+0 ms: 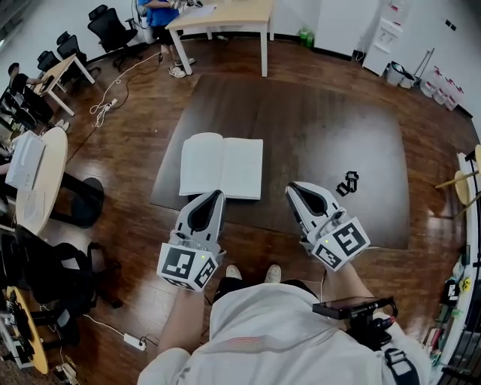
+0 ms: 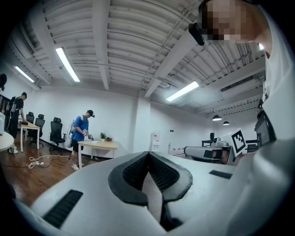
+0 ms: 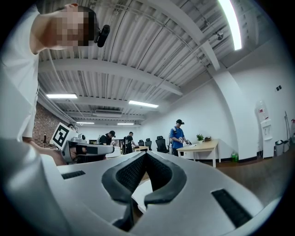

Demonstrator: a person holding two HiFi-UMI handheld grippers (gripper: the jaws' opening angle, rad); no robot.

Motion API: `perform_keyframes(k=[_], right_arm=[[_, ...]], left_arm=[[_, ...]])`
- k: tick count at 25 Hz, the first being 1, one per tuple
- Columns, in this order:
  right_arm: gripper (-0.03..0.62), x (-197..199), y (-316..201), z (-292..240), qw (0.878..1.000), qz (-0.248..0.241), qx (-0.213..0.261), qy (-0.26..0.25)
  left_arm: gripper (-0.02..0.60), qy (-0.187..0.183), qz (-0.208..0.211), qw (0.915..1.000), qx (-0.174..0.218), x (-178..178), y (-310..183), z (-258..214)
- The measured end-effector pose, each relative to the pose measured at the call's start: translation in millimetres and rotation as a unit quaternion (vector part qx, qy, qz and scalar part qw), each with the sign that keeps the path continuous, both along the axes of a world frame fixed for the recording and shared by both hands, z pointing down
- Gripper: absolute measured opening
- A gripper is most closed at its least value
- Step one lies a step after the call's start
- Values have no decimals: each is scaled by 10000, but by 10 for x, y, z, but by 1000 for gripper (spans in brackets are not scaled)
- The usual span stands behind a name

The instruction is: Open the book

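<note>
A book [image 1: 222, 165] lies open and flat on the dark low table [image 1: 323, 128], white pages up, near the table's front left edge. My left gripper [image 1: 214, 195] hovers just in front of the book's near edge, with its tip over the lower left page. My right gripper [image 1: 294, 188] is held to the right of the book and does not touch it. In the left gripper view my left gripper [image 2: 148, 154] shows its fingertips meeting with nothing held. In the right gripper view my right gripper [image 3: 144, 155] is shut the same way. Both cameras tilt up toward the ceiling.
A small black object [image 1: 347, 183] lies on the table right of the book. A light wooden desk [image 1: 225, 16] with a person in blue [image 1: 159, 15] stands beyond, with office chairs [image 1: 111, 28] at the back left. Cables [image 1: 105, 105] trail over the wooden floor.
</note>
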State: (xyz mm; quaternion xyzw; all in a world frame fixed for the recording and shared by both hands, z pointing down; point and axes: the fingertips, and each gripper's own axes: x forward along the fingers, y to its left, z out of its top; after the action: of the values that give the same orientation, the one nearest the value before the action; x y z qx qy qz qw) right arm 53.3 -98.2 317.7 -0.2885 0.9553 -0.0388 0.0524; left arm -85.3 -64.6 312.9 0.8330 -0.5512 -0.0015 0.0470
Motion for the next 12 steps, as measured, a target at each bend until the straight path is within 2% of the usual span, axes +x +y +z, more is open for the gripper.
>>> perform_keyframes(k=[12], right_arm=[[0, -78, 63, -61, 9998, 48, 125, 137]], left_arm=[[11, 17, 83, 9999, 101, -64, -64, -84]])
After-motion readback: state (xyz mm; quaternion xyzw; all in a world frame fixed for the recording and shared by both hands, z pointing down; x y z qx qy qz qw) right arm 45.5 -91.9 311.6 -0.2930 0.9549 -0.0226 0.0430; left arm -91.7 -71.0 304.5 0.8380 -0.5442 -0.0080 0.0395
